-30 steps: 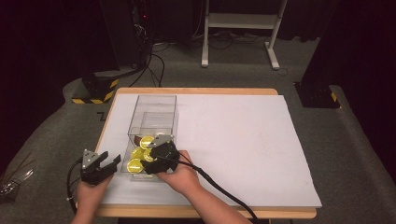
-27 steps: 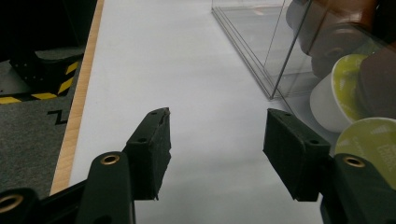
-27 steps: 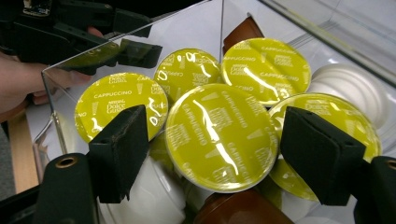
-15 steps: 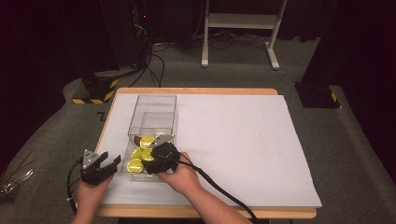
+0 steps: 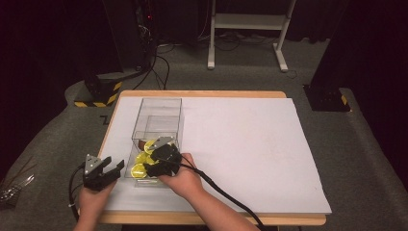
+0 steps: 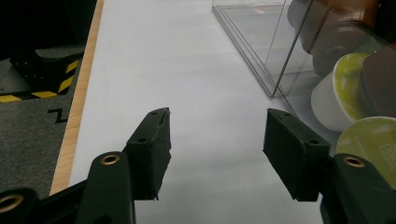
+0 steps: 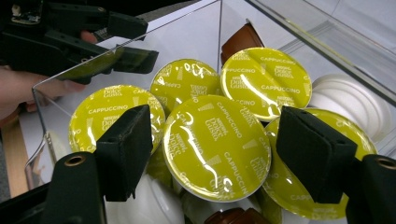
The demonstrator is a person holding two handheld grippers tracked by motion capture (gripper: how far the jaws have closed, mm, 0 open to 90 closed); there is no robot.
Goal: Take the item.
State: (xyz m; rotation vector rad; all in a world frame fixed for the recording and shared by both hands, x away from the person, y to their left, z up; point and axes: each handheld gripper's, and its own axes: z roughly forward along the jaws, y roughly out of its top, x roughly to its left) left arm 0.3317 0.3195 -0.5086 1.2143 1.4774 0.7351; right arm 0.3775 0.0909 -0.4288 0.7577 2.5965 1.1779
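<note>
Light falls from above onto the white bench (image 5: 250, 139), bright at the frame's centre, while the surroundings sink into near-black. Glare streaks the yellow capsule lids (image 7: 217, 140) in the right gripper view. The near jaws look soft and slightly blurred.

Grey carpet floor (image 5: 57, 144), white stand (image 5: 248, 29), dark surroundings.

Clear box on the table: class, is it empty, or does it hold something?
Not empty: the clear box holds yellow-lidded capsules piled at its near end.

Black tongs (image 5: 120, 167) with brass-ringed screw holes, grey three-cornered top plates, trailing black cables, bare forearms.
</note>
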